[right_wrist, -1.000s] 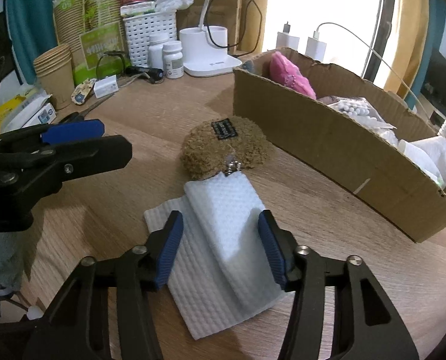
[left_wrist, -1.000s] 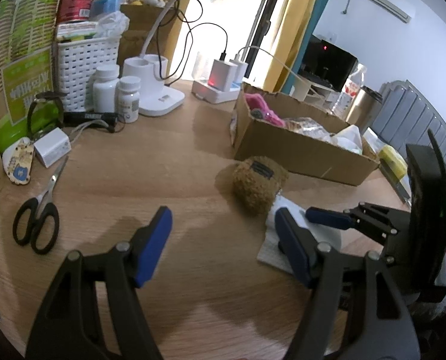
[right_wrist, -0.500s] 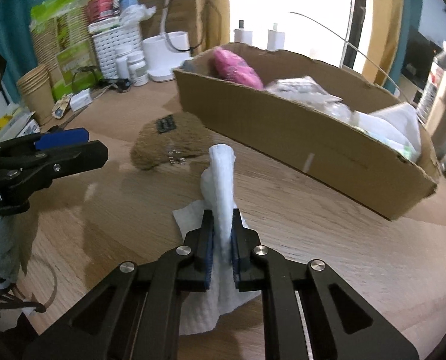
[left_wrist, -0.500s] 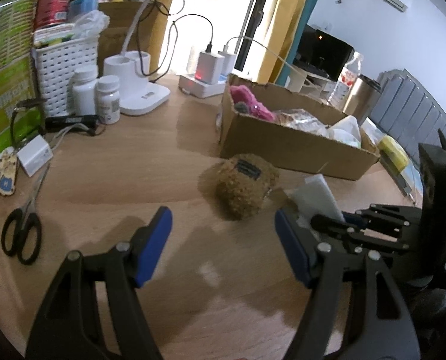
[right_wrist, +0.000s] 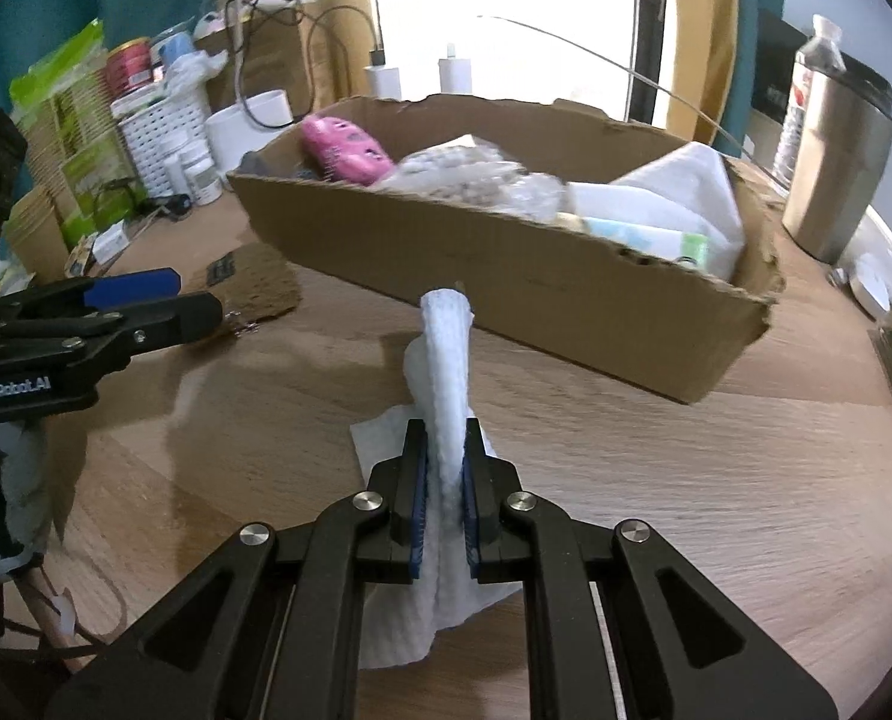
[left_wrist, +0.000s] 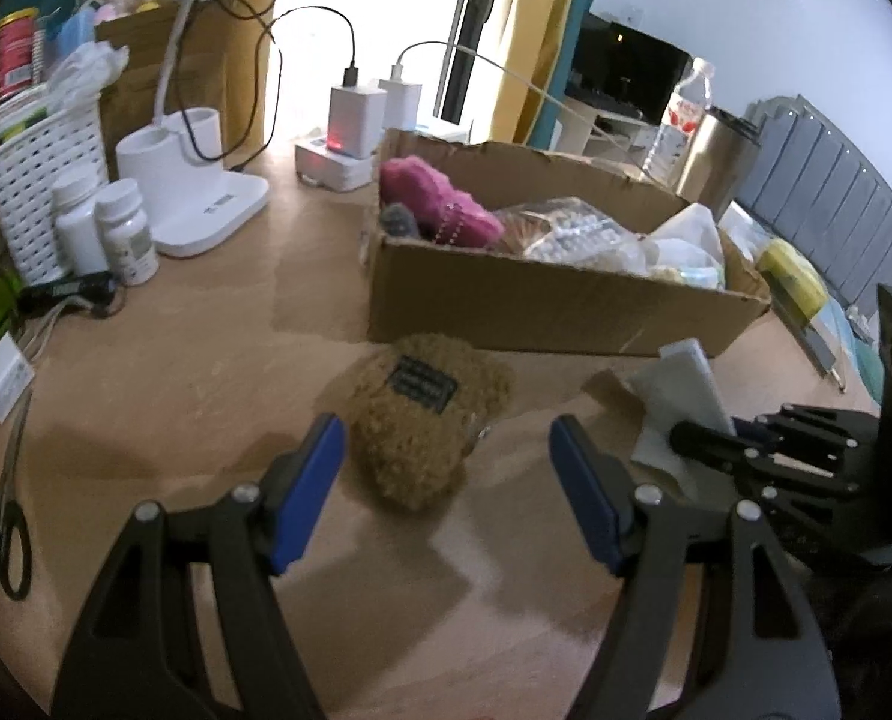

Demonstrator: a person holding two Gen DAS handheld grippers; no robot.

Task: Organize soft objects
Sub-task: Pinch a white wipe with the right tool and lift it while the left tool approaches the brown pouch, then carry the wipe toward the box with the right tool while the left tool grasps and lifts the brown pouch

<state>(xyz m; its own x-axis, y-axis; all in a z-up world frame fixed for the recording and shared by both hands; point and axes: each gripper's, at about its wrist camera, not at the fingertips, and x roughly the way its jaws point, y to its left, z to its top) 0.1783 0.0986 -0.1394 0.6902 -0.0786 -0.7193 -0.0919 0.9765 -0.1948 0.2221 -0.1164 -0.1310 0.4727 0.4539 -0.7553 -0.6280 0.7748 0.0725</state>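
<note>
Nearest me, my right gripper is clamped on the white paper towel, pinched into an upright fold with its loose end hanging down toward the table, just short of the cardboard box. My left gripper is wide open, holding nothing, with the brown plush pouch between and just beyond its blue pads, lying on the table right in front of the box's near wall. The box already holds a pink plush, a plastic bag and some white tissue packs. I judge the step in hand is carrying the towel to the box; next I need to lift it clear over the near wall and release inside, watching that the trailing end doesn't snag on the torn rim. After that the pouch looks like an easy soft grab for the left. Behind the box: chargers, a white lamp base, pill bottles.
</note>
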